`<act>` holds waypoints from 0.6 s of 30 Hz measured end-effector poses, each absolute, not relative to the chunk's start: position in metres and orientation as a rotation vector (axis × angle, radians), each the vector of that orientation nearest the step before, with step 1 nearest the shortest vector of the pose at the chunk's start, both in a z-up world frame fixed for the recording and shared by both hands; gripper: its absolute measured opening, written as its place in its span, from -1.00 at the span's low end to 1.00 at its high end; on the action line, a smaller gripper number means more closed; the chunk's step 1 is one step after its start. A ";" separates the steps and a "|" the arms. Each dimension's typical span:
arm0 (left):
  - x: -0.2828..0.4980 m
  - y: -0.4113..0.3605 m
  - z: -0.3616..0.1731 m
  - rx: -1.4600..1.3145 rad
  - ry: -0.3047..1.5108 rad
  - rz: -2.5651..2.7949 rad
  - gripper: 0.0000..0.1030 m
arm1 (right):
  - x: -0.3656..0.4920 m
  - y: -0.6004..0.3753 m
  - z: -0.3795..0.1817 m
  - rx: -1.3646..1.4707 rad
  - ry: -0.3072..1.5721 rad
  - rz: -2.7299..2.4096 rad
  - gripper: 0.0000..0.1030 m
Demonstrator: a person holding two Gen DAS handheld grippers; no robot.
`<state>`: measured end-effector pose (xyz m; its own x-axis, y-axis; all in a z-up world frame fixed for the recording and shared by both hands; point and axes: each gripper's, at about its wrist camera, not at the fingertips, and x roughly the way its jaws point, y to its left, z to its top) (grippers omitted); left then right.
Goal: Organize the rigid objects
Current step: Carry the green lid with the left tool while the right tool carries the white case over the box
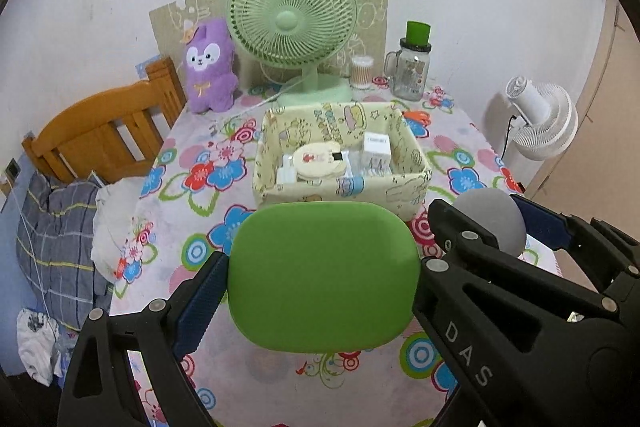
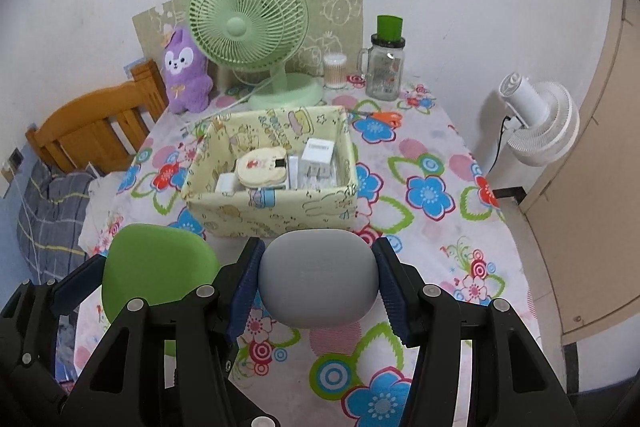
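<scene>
My left gripper [image 1: 322, 277] is shut on a wide green rounded case [image 1: 324, 277], held above the flowered tablecloth. My right gripper [image 2: 318, 279] is shut on a smaller grey rounded case [image 2: 319, 277], also lifted off the table. The two sit side by side: the grey case [image 1: 494, 219] shows at the right in the left wrist view, and the green case [image 2: 156, 263] at the left in the right wrist view. Just beyond both stands a pale yellow fabric box [image 1: 342, 193] [image 2: 272, 203] that holds a round cream case, white boxes and small packets.
At the back of the table stand a green desk fan [image 1: 292, 23], a purple plush toy [image 1: 210, 67], a cotton swab jar [image 1: 362, 71] and a glass mug jar with a green lid [image 1: 412, 67]. A wooden chair [image 1: 104, 135] stands left, a white floor fan [image 1: 540, 123] right.
</scene>
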<state>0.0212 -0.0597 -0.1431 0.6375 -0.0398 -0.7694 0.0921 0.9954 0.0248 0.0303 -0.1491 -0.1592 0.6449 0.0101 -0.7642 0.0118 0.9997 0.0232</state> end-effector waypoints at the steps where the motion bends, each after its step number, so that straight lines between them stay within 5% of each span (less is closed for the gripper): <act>1: 0.022 -0.060 -0.142 0.066 0.874 -0.076 0.84 | 0.031 -0.150 -0.157 0.029 0.867 -0.003 0.13; 18: 0.055 -0.056 -0.119 0.073 0.830 -0.064 0.84 | 0.065 -0.148 -0.134 0.037 0.824 -0.011 0.13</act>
<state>0.0547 -0.0556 -0.1190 0.6731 -0.0281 -0.7391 0.0850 0.9956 0.0396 0.0650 -0.1482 -0.1336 0.6795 0.0046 -0.7336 0.0241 0.9993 0.0285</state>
